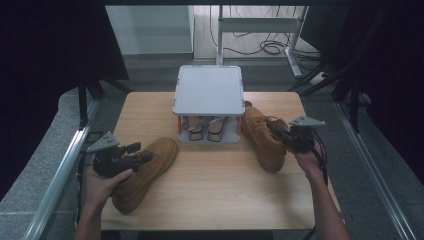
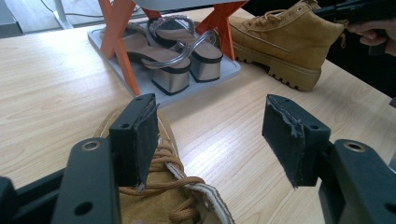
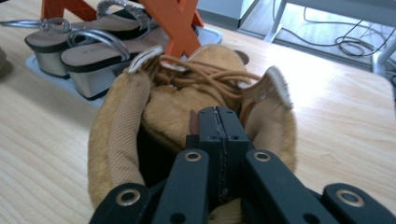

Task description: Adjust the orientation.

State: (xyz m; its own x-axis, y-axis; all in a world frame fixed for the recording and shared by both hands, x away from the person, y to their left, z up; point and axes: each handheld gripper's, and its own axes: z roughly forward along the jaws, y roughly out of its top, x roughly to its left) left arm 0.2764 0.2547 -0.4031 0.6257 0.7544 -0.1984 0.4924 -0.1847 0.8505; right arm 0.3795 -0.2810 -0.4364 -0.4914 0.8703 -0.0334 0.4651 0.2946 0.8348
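We hold our left tool (image 1: 134, 150) over the left boot (image 1: 145, 172), which lies on the wooden counter (image 1: 210, 185) at about eight o'clock from the counter's middle, toe pointing toward one o'clock. In the left gripper view the tool's jaws stand spread apart, released, with nothing pressed between the pads; the boot's laces and tongue (image 2: 173, 186) sit just below the left jaw.

Our right tool (image 1: 282, 136) is at the right boot (image 1: 263, 137), which rests at about two o'clock from the counter's middle, just beside the grey rack (image 1: 208, 90). In the right gripper view the jaws are clenched together at the back of the boot's opening (image 3: 154, 121); a thin brown strip shows beside the pads, but we cannot tell whether they pinch it.

The rack stands at twelve o'clock on orange legs (image 2: 120, 32), and a pair of heeled sandals (image 2: 173, 56) sits on its lower tray.
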